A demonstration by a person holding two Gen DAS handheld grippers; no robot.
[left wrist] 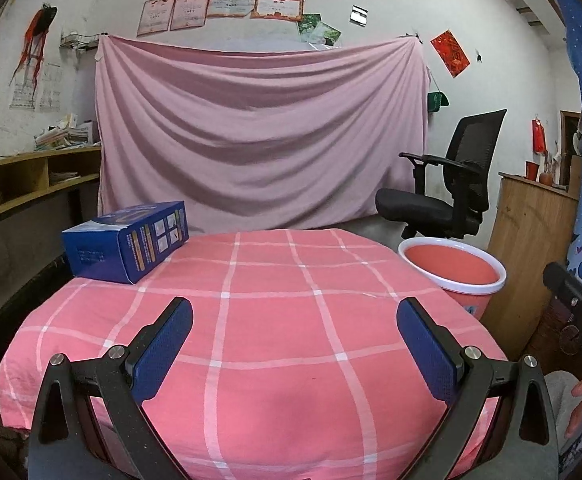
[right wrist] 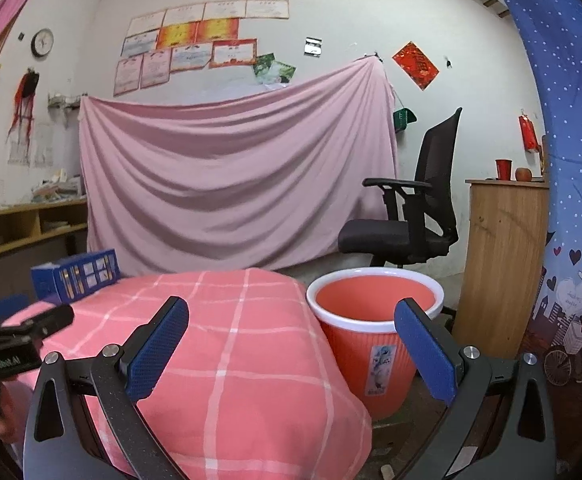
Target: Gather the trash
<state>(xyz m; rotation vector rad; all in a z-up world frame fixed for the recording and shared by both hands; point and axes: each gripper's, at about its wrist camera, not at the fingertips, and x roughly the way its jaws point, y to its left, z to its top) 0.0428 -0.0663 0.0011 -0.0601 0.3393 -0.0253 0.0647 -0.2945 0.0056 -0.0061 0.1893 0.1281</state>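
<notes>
blue box (left wrist: 125,240) far-left of left gripper (left wrist: 295,344) fingers (left wrist: 163,348)

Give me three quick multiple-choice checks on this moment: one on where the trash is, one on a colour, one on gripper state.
1. Where is the blue cardboard box?
A. On the far left corner of the pink checked tablecloth
B. Inside the bin
C. Held in a gripper

2. What colour is the rim of the coral plastic waste bin beside the table?
A. Black
B. White
C. Green

3. How do the left gripper and right gripper stand?
A. Both shut on the box
B. Left shut, right open
C. Both open and holding nothing

Answers: 1 A, the box rests on the cloth at its far left corner, apart from both grippers. 2 B, a white band circles the bin's mouth. 3 C, each wrist view shows wide-spread blue pads with nothing between them.
</notes>
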